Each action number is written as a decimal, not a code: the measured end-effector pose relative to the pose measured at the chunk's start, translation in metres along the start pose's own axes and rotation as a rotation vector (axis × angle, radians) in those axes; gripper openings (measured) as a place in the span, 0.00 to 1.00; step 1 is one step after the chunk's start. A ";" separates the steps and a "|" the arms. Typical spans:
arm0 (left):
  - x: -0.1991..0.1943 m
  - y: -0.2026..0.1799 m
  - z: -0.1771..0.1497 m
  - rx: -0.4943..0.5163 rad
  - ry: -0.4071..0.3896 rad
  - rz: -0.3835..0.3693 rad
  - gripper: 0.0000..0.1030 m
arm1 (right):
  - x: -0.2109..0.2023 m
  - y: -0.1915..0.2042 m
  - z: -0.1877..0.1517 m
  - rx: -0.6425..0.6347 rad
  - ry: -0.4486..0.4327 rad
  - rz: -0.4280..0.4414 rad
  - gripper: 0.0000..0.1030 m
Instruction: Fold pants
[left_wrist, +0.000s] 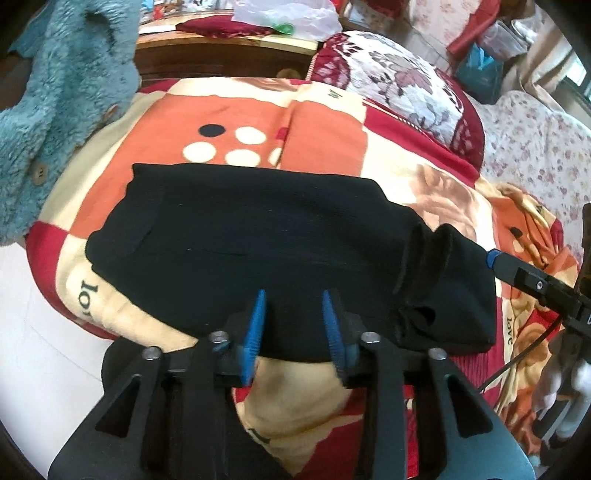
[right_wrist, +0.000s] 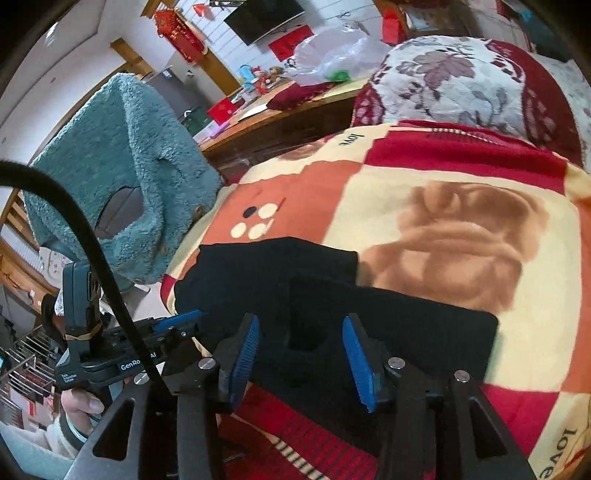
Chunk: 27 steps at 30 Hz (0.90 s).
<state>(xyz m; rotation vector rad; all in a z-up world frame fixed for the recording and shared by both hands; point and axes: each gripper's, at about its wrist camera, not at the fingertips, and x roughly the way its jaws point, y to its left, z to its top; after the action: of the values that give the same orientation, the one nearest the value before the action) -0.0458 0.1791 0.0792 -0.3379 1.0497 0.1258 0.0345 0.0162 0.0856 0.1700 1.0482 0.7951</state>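
Pants (left_wrist: 280, 251): black, lying on the blanket (left_wrist: 325, 125), folded into a compact block. In the left wrist view they fill the middle, the long edge running from 9 to 3 o'clock. The left end looks flat and squared. The right end, at about 4 o'clock, is bunched, with ridges and a loose open pocket of cloth.

Your left gripper (left_wrist: 293, 299): jaws parted, tips over the near edge of the pants, nothing pinched between the blue pads. Released.

Your right gripper (right_wrist: 301, 325): jaws parted wide over the near part of the pants; the cloth lies under them, not clamped. Released. In the left wrist view its tip sits at 3 o'clock, just beside the bunched end.

Judgement: the folding looks mostly done, since the pants lie as a layered bundle with both grippers free of the cloth. Left, as far as I can tell: flatten the rumpled right end and square it up. Whether another fold is due, I cannot tell.
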 end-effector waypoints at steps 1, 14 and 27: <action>0.000 0.001 0.000 -0.004 0.000 -0.002 0.34 | 0.002 0.003 0.001 -0.007 0.004 -0.003 0.45; -0.006 0.015 -0.002 -0.045 -0.019 0.012 0.34 | 0.019 0.024 -0.005 -0.054 0.023 -0.010 0.52; -0.013 0.048 -0.010 -0.184 -0.015 -0.029 0.47 | 0.026 0.029 -0.002 -0.053 0.037 0.001 0.68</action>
<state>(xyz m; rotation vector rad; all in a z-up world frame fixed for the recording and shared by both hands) -0.0730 0.2216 0.0754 -0.5181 1.0201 0.1992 0.0250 0.0534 0.0797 0.1106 1.0611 0.8293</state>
